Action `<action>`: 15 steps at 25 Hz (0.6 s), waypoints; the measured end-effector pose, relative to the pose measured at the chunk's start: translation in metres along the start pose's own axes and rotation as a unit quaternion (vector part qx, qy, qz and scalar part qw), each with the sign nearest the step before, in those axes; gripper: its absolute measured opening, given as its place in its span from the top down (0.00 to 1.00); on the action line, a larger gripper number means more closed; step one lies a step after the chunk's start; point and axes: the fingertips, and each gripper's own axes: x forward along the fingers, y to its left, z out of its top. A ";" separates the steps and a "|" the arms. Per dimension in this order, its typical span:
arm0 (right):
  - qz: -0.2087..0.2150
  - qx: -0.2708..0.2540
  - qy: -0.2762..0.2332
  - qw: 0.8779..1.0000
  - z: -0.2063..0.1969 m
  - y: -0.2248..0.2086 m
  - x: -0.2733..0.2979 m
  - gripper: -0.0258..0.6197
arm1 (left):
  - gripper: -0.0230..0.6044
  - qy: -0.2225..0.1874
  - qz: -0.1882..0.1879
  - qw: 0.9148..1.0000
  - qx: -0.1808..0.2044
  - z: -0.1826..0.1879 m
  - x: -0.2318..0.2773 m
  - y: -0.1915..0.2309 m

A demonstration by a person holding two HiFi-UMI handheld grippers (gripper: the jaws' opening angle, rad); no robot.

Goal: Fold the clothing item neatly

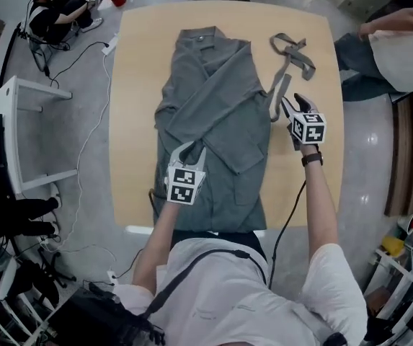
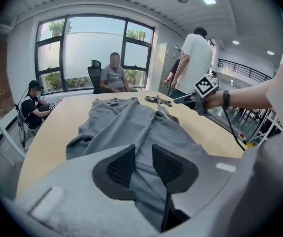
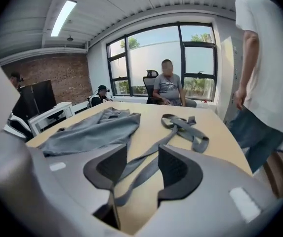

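Observation:
A grey robe-like garment (image 1: 213,99) lies flat along the wooden table (image 1: 138,85), collar at the far end and both sleeves crossed over its front. Its loose grey belt (image 1: 292,52) lies in a tangle at the far right, one strap trailing toward me. My left gripper (image 1: 190,150) hovers over the garment's lower left part, open, with cloth (image 2: 131,122) showing below the gap and nothing pinched. My right gripper (image 1: 296,104) is beside the garment's right edge, above the trailing strap (image 3: 146,169). It is open and holds nothing.
One person sits in a chair (image 3: 167,88) beyond the table's far end. Another stands close to the right edge (image 1: 393,34), and a third sits on the floor at the far left (image 1: 58,9). A white table (image 1: 19,121) and floor cables (image 1: 83,143) lie to the left.

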 end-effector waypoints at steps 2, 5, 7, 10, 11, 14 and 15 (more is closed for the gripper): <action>0.000 -0.020 -0.004 1.000 0.025 -0.034 0.034 0.64 | 0.78 -0.008 -0.005 1.000 -0.013 0.016 0.014 -0.014; -0.015 -0.025 -0.002 1.000 0.055 -0.080 0.082 0.61 | 0.78 -0.009 -0.008 1.000 -0.011 0.027 0.031 -0.038; -0.032 -0.024 -0.003 0.999 0.074 -0.104 0.113 0.57 | 0.78 -0.005 -0.009 1.000 -0.005 0.030 0.042 -0.050; -0.052 -0.027 0.007 0.998 0.087 -0.125 0.154 0.54 | 0.78 0.008 -0.010 1.000 -0.005 0.029 0.050 -0.061; -0.059 -0.030 0.017 0.998 0.085 -0.130 0.164 0.53 | 0.78 0.012 -0.009 1.000 -0.005 0.027 0.050 -0.064; -0.076 -0.034 0.055 0.995 0.073 -0.139 0.181 0.58 | 0.78 0.018 -0.008 1.000 -0.007 0.021 0.050 -0.063; -0.080 -0.024 0.065 0.994 0.069 -0.140 0.181 0.63 | 0.78 0.019 -0.006 1.000 -0.007 0.019 0.049 -0.060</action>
